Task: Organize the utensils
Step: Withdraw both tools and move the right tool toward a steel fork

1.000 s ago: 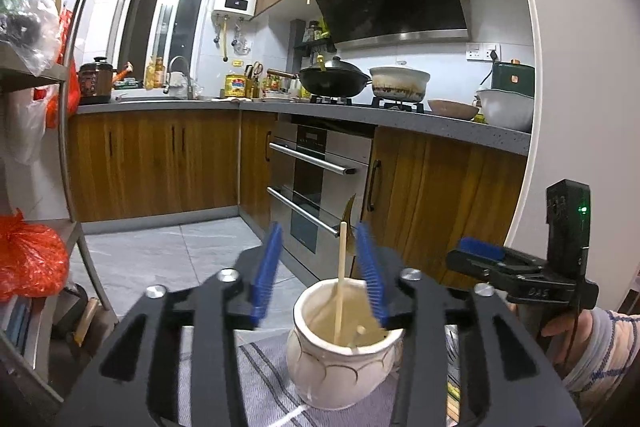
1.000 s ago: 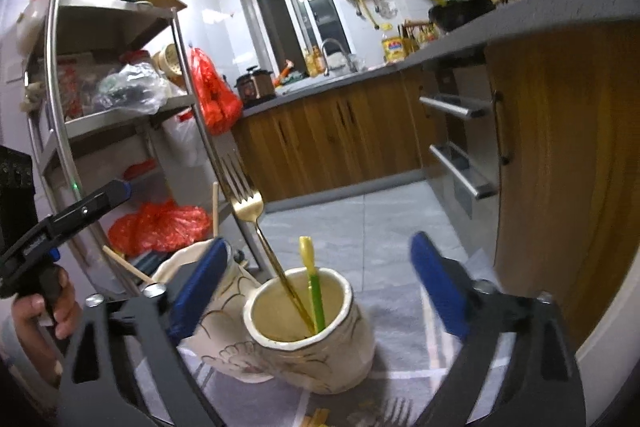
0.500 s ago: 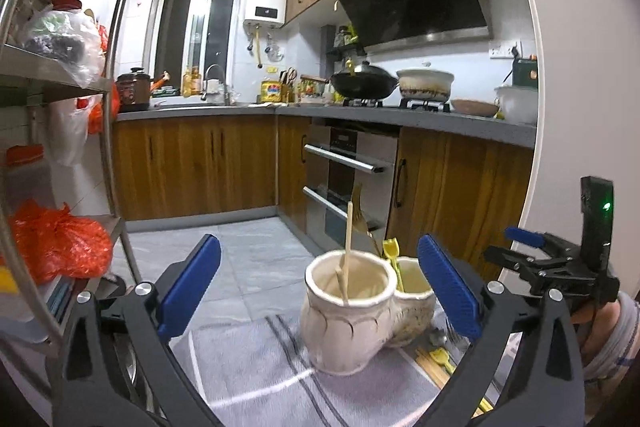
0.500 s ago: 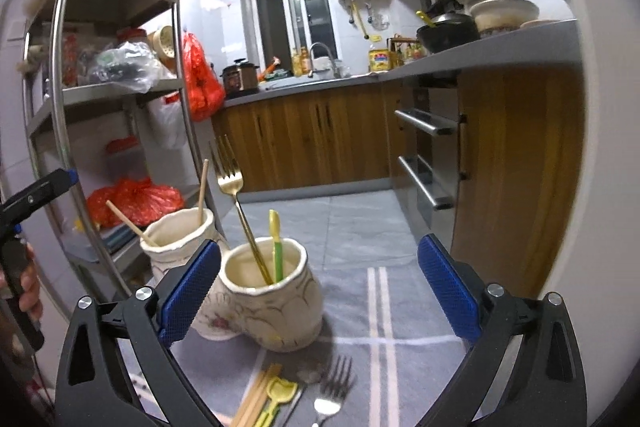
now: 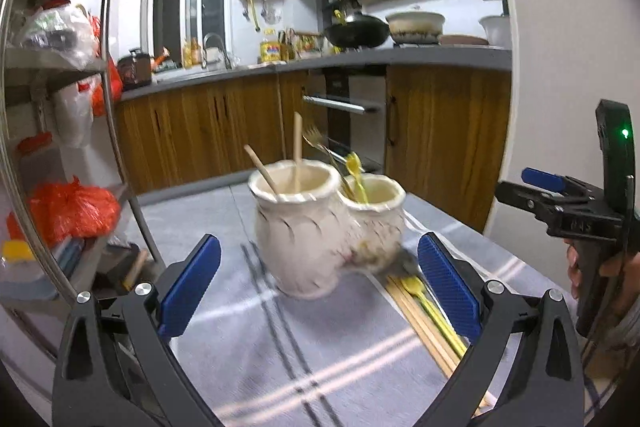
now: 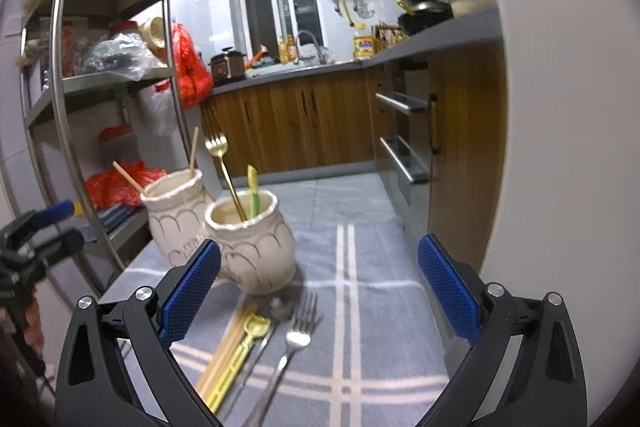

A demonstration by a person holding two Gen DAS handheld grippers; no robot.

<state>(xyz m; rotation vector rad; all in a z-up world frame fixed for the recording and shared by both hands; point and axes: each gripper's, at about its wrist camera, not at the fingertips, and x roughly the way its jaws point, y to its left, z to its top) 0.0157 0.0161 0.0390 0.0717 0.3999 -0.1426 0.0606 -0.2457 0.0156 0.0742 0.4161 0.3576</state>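
Two cream ceramic jars stand side by side on a grey striped cloth. The left jar holds two wooden chopsticks. The right jar holds a gold fork and a yellow-green utensil. On the cloth in front lie wooden chopsticks, a yellow-green spoon, a silver fork and a dark spoon. My left gripper is open and empty before the jars. My right gripper is open and empty above the loose utensils.
A metal shelf rack with bags stands at the left of the table. Wooden kitchen cabinets and an oven lie beyond. A white wall is close on the right. The table's left edge runs by the rack.
Both grippers have pulled back from the jars. The left gripper opened and let go of a chopstick, which now stands in the left jar. The loose utensils have come into view.
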